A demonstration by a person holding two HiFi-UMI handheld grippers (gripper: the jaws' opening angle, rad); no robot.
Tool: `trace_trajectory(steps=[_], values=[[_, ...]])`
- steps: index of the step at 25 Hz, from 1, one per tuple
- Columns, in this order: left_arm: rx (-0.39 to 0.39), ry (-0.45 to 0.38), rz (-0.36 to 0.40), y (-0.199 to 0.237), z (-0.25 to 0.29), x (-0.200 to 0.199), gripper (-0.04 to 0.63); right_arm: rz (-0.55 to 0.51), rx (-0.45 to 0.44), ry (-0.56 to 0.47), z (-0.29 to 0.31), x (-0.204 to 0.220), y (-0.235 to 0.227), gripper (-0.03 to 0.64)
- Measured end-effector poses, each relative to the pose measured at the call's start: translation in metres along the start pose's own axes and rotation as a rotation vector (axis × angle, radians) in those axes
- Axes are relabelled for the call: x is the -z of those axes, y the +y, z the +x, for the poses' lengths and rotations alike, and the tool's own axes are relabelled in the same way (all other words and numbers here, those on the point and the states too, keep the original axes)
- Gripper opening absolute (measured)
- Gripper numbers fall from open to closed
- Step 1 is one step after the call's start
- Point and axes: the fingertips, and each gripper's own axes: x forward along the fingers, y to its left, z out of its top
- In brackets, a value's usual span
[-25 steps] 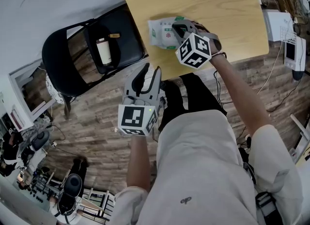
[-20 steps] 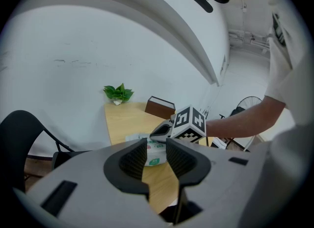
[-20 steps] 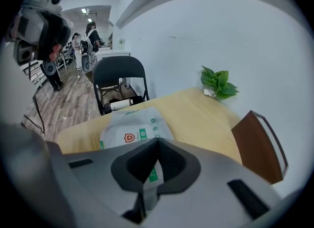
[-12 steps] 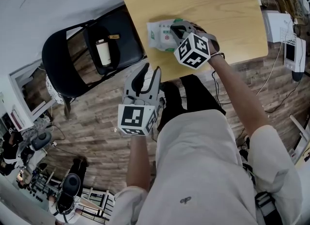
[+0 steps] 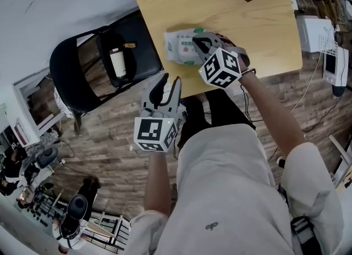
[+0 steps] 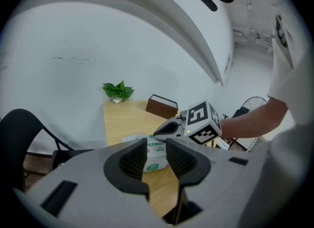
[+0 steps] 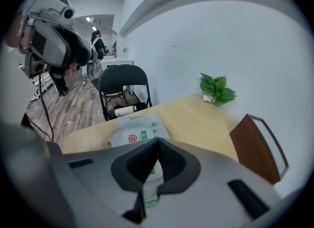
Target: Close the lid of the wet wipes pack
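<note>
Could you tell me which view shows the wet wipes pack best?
The right gripper view: the wet wipes pack lies close, top face visible. Head view shows it small; left gripper view, only a sliver.

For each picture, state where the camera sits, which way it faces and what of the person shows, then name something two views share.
Head view: on the person's head, looking down at the light wooden table; shows torso, forearms, left gripper and right gripper.
Left gripper view: on the left gripper, facing the table between its open fingers; shows the right forearm.
Right gripper view: on the right gripper, looking past its shut fingers towards the black folding chair.
Shared: all three show the white-and-green wet wipes pack.
</note>
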Motion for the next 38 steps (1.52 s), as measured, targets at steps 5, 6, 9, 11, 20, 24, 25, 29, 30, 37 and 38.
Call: trace_trajectory(steps=[5,6,9,11,20,24,25,29,30,37,38], values=[[-0.016,-0.008,0.010,-0.007,0.003,-0.008,0.117,0.040,0.017,-0.061,-0.028,-0.009,-0.006,-0.002],[-0.018,-0.012,0.013,-0.009,0.003,-0.010,0.117,0.049,0.022,-0.076,-0.035,-0.012,-0.007,-0.002],[-0.015,-0.027,0.027,-0.015,-0.001,-0.013,0.117,0.085,0.043,-0.124,-0.057,-0.022,-0.008,-0.002],[-0.012,-0.037,0.037,-0.018,-0.004,-0.016,0.112,0.114,0.061,-0.153,-0.072,-0.029,-0.008,-0.002],[0.018,-0.087,0.100,-0.032,-0.032,-0.031,0.066,0.240,0.140,-0.219,-0.137,-0.045,0.011,-0.002],[0.042,-0.111,0.127,-0.037,-0.047,-0.037,0.043,0.293,0.168,-0.249,-0.161,-0.054,0.024,-0.002],[0.052,-0.118,0.134,-0.039,-0.051,-0.038,0.038,0.305,0.176,-0.257,-0.168,-0.057,0.028,-0.003],[0.103,-0.150,0.170,-0.052,-0.071,-0.040,0.027,0.355,0.223,-0.287,-0.194,-0.065,0.046,-0.002],[0.117,-0.158,0.179,-0.054,-0.077,-0.040,0.024,0.370,0.236,-0.295,-0.200,-0.067,0.051,-0.002],[0.191,-0.212,0.211,-0.067,-0.134,-0.027,0.017,0.476,0.312,-0.356,-0.241,-0.084,0.103,-0.002],[0.199,-0.220,0.216,-0.068,-0.143,-0.023,0.015,0.485,0.321,-0.366,-0.247,-0.086,0.112,-0.002]])
